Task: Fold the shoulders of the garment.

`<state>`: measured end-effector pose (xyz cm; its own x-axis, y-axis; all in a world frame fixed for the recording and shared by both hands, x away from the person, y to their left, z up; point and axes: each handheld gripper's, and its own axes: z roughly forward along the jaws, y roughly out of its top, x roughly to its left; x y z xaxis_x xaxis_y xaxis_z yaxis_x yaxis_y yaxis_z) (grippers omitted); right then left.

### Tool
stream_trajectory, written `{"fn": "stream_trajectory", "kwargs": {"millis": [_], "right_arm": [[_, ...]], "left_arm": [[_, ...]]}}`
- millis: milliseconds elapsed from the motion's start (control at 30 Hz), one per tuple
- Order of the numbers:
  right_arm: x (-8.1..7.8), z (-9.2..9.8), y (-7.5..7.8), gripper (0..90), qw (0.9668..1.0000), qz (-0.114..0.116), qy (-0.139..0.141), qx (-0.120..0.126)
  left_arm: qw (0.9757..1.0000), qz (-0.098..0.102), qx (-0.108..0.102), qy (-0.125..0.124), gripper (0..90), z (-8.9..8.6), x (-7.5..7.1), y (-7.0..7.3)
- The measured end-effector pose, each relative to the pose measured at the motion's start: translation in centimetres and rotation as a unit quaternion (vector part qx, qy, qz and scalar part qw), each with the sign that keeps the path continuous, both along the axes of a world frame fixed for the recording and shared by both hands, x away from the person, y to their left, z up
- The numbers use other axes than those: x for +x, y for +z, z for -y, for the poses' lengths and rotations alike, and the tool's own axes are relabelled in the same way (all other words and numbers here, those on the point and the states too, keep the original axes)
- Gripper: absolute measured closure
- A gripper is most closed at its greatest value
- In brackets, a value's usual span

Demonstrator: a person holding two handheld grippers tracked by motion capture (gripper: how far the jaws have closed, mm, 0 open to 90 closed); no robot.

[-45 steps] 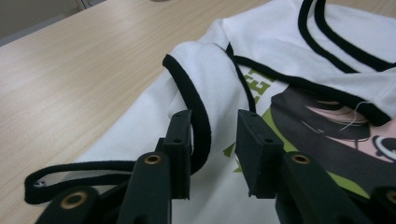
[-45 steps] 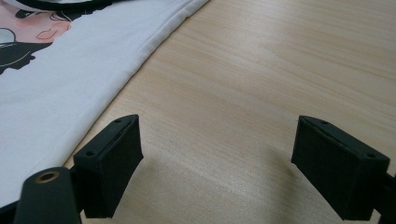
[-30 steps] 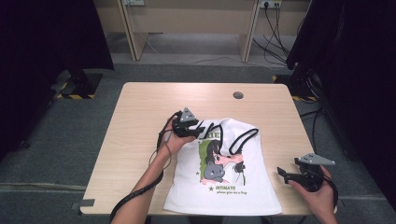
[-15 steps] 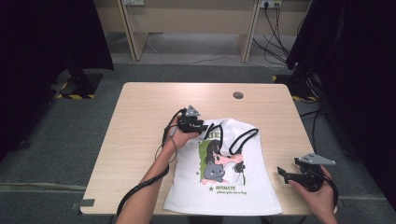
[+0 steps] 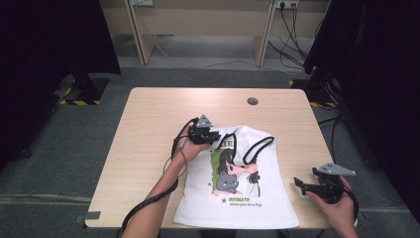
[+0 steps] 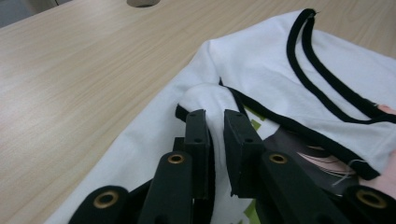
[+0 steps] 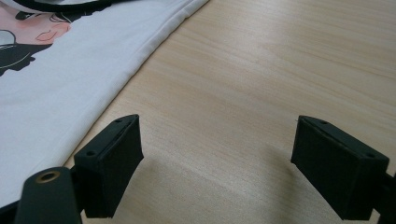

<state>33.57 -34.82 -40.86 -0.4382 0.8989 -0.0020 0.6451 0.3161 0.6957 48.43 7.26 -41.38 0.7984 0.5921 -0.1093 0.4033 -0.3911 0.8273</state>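
A: Start at the left gripper (image 6: 215, 140). Its jaws have just been closing, and now they stand almost together with a fold of white cloth pinched between the pads, right at the black-trimmed strap of the white tank top (image 5: 237, 183).

B: And the right gripper (image 7: 224, 168)?

A: Its jaws are spread wide with nothing between them, bare table (image 5: 148, 124) beneath, just off the hem side of the top at about four o'clock from the print.

B: Where does the garment lie?

A: Flat on the near half of the table, straps toward twelve o'clock and hem toward six. The left pinch sits at roughly eleven o'clock on it.

B: How would it handle?

A: I'd judge it light, limp and not fragile. It will sag and fold wherever it isn't held. The bound strap edge looks like the firmest hold; thin cloth could slip from a shallow pinch, so a second hold at the other strap or the hem corner would steady it.
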Motion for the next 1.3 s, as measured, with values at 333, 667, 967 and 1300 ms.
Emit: {"fn": "stream_trajectory", "kwargs": {"millis": [333, 667, 967, 1300], "right_arm": [[0.0, 0.0, 0.0, 16.3, 1.0, 0.002, 0.001, -0.002], [0.0, -0.1, 0.0, 16.3, 1.0, -0.001, 0.001, -0.004], [0.0, -0.1, 0.0, 16.3, 1.0, -0.001, 0.001, -0.006], [0.0, -0.1, 0.0, 16.4, 1.0, 0.0, 0.001, -0.005]], "left_arm": [[0.9997, 0.012, 0.009, -0.017, 77.7, -0.6, -2.2, -0.3], [0.9972, 0.016, 0.043, -0.059, 75.2, -0.9, -5.1, -0.7], [0.9944, 0.021, 0.063, -0.082, 61.4, 0.4, -3.9, 0.4], [0.9875, -0.008, 0.081, -0.135, 72.2, 1.4, -3.5, -0.6]]}}
